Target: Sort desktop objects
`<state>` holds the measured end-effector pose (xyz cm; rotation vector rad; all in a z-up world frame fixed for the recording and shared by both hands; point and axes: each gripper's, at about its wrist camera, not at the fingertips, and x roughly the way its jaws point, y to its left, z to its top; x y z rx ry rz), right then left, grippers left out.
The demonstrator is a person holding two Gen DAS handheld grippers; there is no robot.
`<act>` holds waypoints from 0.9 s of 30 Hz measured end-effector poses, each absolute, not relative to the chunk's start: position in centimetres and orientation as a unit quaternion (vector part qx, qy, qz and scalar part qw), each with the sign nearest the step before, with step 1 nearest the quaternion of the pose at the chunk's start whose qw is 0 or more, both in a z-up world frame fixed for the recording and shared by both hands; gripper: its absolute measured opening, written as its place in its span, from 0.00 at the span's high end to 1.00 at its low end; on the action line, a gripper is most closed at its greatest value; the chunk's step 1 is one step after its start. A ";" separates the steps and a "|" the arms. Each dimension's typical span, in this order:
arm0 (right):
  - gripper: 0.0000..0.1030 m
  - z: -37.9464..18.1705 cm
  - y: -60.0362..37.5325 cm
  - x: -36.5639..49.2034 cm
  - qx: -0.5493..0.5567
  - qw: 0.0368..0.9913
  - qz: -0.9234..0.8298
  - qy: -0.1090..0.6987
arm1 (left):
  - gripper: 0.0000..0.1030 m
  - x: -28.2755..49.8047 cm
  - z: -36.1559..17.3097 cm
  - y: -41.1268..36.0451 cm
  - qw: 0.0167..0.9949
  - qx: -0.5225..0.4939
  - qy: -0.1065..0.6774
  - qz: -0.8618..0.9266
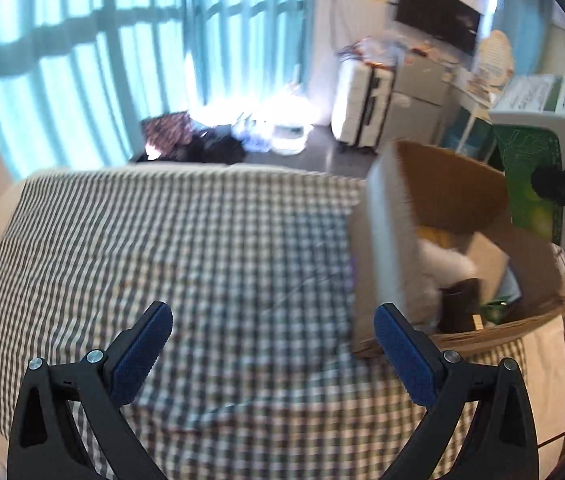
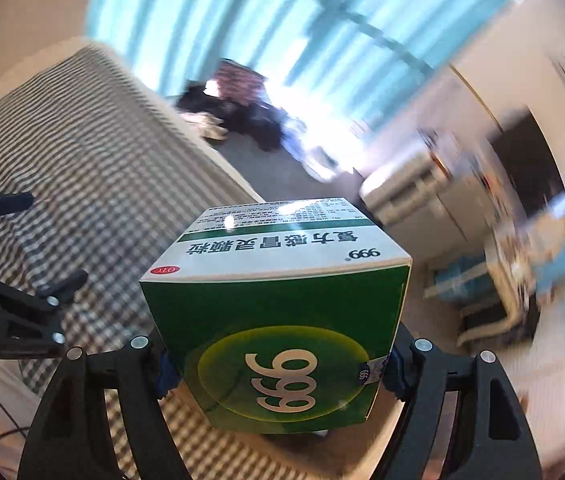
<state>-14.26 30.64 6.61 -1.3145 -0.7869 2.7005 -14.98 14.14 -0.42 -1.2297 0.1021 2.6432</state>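
My right gripper (image 2: 280,372) is shut on a green and white medicine box (image 2: 282,320) marked "999". Its blue pads press on both sides of the box, which hangs in the air past the edge of the checked cloth (image 2: 82,160). The left wrist view shows the same medicine box (image 1: 530,148) at the far right, above an open cardboard box (image 1: 454,184) that holds several items. My left gripper (image 1: 274,316) is open with nothing between its blue pads, over the checked cloth (image 1: 162,240) and just left of the cardboard box.
A white suitcase (image 1: 358,108) and a grey cabinet (image 1: 418,92) stand by the far wall under a dark screen (image 1: 434,20). Bags and clothes (image 1: 210,140) lie on the floor below the blue curtains (image 1: 122,60). Both views are blurred.
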 end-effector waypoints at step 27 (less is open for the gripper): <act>0.00 4.7 37.9 -3.8 -0.309 0.134 0.939 0.072 | 0.00 -12.0 3.6 17.2 0.098 -0.360 0.036 0.927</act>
